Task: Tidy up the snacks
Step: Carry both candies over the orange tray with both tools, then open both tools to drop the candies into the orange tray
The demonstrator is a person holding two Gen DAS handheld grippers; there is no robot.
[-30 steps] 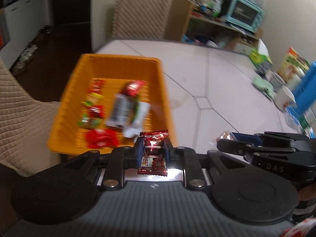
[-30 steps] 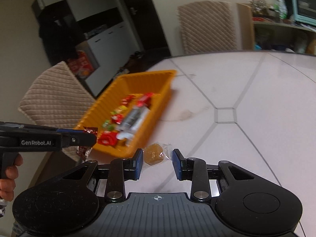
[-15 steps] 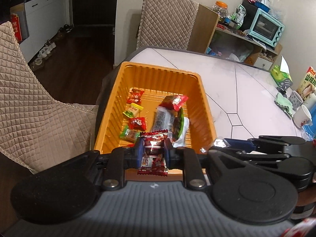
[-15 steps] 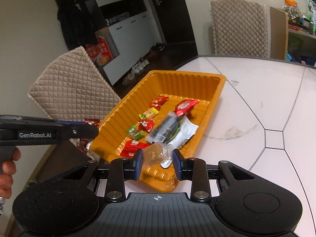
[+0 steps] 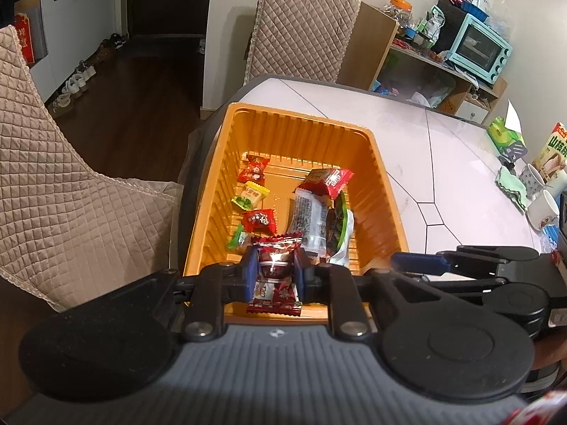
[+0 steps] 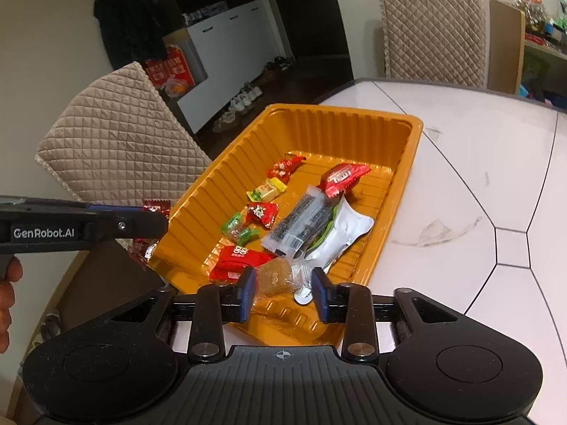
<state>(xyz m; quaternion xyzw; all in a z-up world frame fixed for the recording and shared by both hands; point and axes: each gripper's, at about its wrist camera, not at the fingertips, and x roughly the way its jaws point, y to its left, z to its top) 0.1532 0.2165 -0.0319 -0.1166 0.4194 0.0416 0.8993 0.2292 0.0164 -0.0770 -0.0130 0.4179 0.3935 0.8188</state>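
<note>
The right gripper [image 6: 282,288] is opening; the clear-wrapped brown candy [image 6: 274,276] sits loose between its jaws, over the near end of the orange tray [image 6: 407,191]. The left gripper [image 5: 273,276], at nine o'clock, clamps a dark red candy [image 5: 274,265] above the near rim.

A home, dining corner. White stone-look bench [image 5: 407,134] with thin dark seams, rounded edge. Two chairs [image 5: 301,24] in quilted beige covers drawn up to it. Dark wood floor [image 5: 141,85]; shoes [image 5: 76,78] lined up along white cabinets [image 5: 74,10] by a dark doorway. Red festive bag [image 6: 170,71] beside the cabinets, dark coat [image 6: 124,17] hanging on the wall. Open wooden shelf [image 5: 436,67] crowded with packets, a jar [image 5: 400,7] and a pale blue toaster oven [image 5: 478,49]. Mugs [image 5: 542,209], a cloth [image 5: 510,184] and a carton [image 5: 553,148] at the bench's far side. Orange tray [image 5: 386,184] of wrapped sweets on the bench.
</note>
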